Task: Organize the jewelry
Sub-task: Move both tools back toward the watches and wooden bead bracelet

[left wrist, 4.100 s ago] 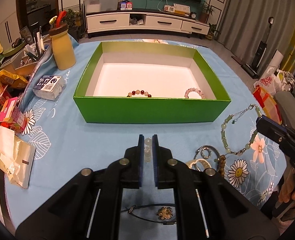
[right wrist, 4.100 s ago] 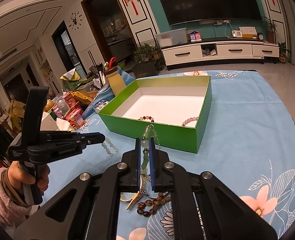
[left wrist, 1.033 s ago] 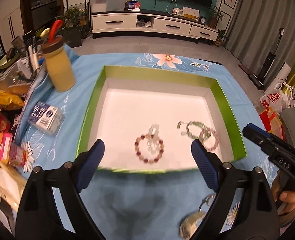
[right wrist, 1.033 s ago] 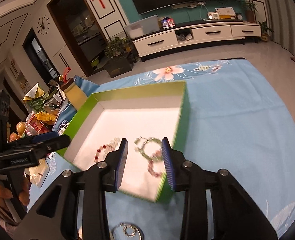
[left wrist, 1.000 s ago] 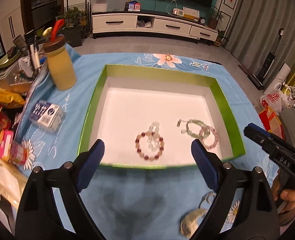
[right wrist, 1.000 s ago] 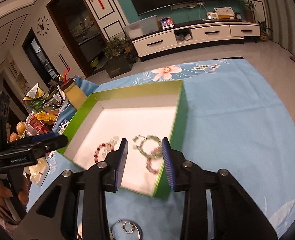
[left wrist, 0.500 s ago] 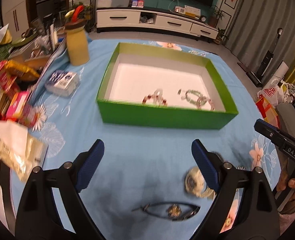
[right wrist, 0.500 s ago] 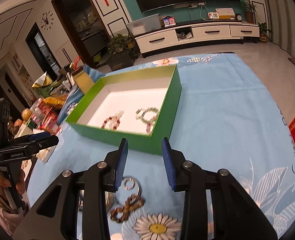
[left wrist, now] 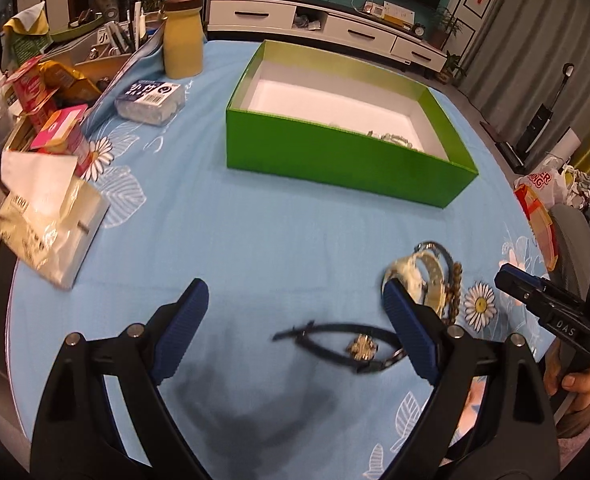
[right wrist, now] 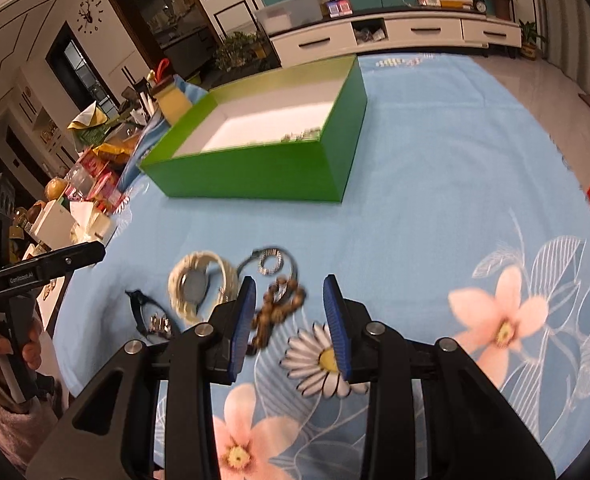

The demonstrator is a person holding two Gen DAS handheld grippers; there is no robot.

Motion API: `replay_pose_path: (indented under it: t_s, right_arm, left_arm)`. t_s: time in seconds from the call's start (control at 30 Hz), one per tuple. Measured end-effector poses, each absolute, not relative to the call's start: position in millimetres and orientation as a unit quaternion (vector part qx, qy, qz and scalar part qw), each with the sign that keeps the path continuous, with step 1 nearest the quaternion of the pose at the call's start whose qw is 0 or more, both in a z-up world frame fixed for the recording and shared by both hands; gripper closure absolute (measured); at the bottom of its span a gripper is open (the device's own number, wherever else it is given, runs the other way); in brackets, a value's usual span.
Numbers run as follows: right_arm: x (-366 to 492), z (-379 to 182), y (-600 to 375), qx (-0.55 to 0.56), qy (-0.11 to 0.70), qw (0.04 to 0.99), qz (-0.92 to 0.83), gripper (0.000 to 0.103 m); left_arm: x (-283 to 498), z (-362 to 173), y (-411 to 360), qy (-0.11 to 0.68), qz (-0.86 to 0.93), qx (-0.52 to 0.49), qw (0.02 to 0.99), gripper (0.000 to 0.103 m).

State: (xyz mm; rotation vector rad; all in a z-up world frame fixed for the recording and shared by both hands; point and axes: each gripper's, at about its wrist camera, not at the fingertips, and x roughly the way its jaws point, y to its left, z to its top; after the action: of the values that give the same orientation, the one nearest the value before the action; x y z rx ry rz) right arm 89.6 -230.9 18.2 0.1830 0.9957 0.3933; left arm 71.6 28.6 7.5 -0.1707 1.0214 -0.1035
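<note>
The green box (left wrist: 347, 148) stands at the middle of the blue flowered cloth, with pale green beads (left wrist: 391, 136) just showing over its near wall. My left gripper (left wrist: 293, 300) is open wide above a black cord with a gold charm (left wrist: 359, 346). A white watch (left wrist: 419, 276) lies by its right finger. My right gripper (right wrist: 289, 292) is open, and the brown bead bracelet (right wrist: 279, 308) lies on the cloth between its fingers, not pressed. Beside that bracelet are a sparkly ring pendant (right wrist: 271, 264), the white watch (right wrist: 195, 284) and the black cord (right wrist: 151, 320).
A yellow bottle (left wrist: 183, 40), a tissue pack (left wrist: 151, 96), snack packets (left wrist: 47, 92) and a paper bag (left wrist: 51, 220) crowd the table's left side. Red bags (left wrist: 535, 208) sit off the right edge. A person's hand (right wrist: 3, 344) holds the left gripper.
Both grippers have drawn back from over the green box to the loose jewelry near the table's front. The strands they held earlier now lie in the box.
</note>
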Motion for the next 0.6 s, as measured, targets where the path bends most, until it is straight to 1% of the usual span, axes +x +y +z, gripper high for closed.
replay_pose_path:
  t_s: [0.17, 0.6]
  right_arm:
    - [78, 9, -225, 0.088, 0.485, 0.848, 0.193, 0.067]
    - [64, 3, -212, 0.085, 0.495, 0.838, 0.212, 0.067]
  left_arm:
    - [55, -1, 28, 0.496, -0.053, -0.076, 0.863, 0.013]
    - [25, -26, 47, 0.528, -0.04, -0.1, 0.842, 0.013]
